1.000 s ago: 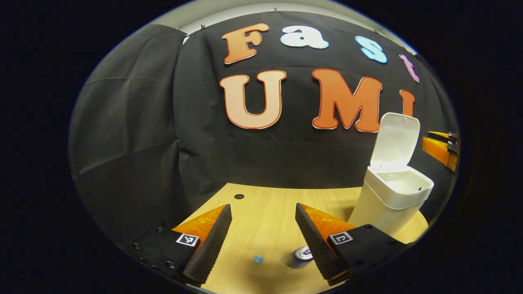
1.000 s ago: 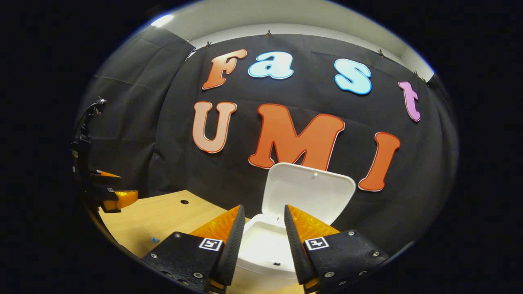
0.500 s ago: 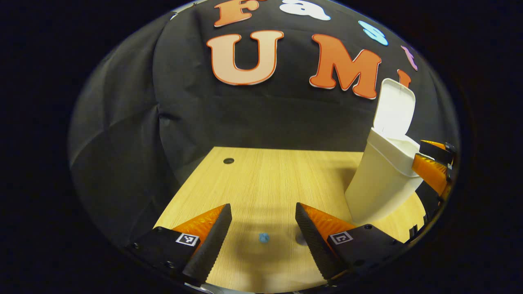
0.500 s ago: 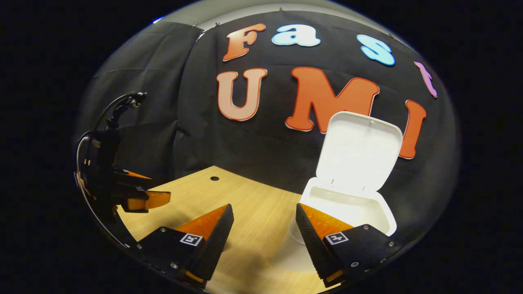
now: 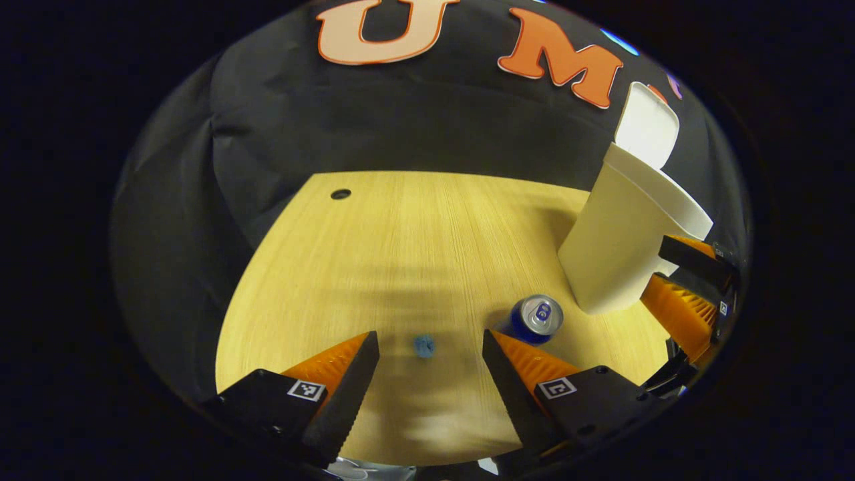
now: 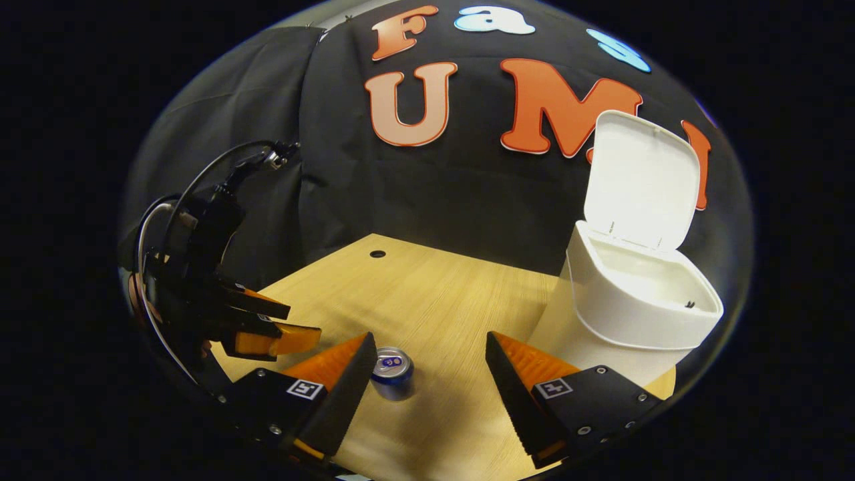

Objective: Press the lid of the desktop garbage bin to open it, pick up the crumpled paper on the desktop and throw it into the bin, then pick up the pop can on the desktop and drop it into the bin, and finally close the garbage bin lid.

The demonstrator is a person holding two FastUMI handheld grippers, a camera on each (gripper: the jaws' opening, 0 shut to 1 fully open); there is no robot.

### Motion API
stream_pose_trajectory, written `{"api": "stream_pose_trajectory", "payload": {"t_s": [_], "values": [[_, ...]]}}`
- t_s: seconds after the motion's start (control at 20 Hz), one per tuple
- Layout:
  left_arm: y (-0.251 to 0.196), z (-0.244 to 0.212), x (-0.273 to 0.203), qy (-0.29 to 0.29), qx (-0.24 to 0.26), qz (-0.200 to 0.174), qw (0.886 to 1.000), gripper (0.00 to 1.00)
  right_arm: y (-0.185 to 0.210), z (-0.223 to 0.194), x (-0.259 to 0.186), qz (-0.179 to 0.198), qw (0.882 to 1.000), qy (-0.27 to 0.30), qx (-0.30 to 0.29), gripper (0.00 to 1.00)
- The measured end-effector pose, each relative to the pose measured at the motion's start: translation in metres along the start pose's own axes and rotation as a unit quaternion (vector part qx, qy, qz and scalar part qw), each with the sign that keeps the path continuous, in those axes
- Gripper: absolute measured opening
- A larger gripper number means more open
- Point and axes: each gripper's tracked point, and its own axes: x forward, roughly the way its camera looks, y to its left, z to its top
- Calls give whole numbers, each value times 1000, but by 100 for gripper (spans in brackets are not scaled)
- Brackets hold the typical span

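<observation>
- The left gripper (image 5: 427, 374) is hovering above the near part of the desktop (image 5: 401, 234), its jaws standing wide apart and holding nothing.
- A small blue crumpled paper (image 5: 423, 346) is lying on the wood directly between the left gripper's fingers, just beyond their tips; this alignment is judged to be the set-up for a straight descent and pinch.
- The pop can (image 5: 538, 316) is standing upright just right of the paper, near the base of the bin, top facing up. It is close to the left gripper's right finger, so a careless descent risks knocking it.
- The garbage bin (image 6: 628, 314) is standing at the right of the desktop with its lid (image 6: 641, 180) raised upright behind the mouth, leaving the opening clear for drops.
- The right gripper (image 6: 427, 381) is hovering near the bin, jaws wide apart and empty, with the can just beside its left finger in the right gripper view; it is judged to be waiting.
</observation>
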Motion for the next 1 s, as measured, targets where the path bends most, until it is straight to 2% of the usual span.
{"api": "stream_pose_trajectory", "payload": {"t_s": [0.4, 0.65, 0.8, 1.0], "values": [[2, -53, 61, 110, 29, -34, 993, 96, 21, -54, 29, -4, 998, 53, 26, 100], [4, -55, 86, 131, 66, -30, 989, 95, 33, -80, 40, 5, 996, 79, 39, 100], [4, -59, 96, 138, 68, -23, 988, 96, 44, -88, 47, 13, 995, 90, 49, 100], [7, -60, 100, 131, 79, -17, 988, 75, 50, -91, 58, 23, 993, 102, 49, 100]]}}
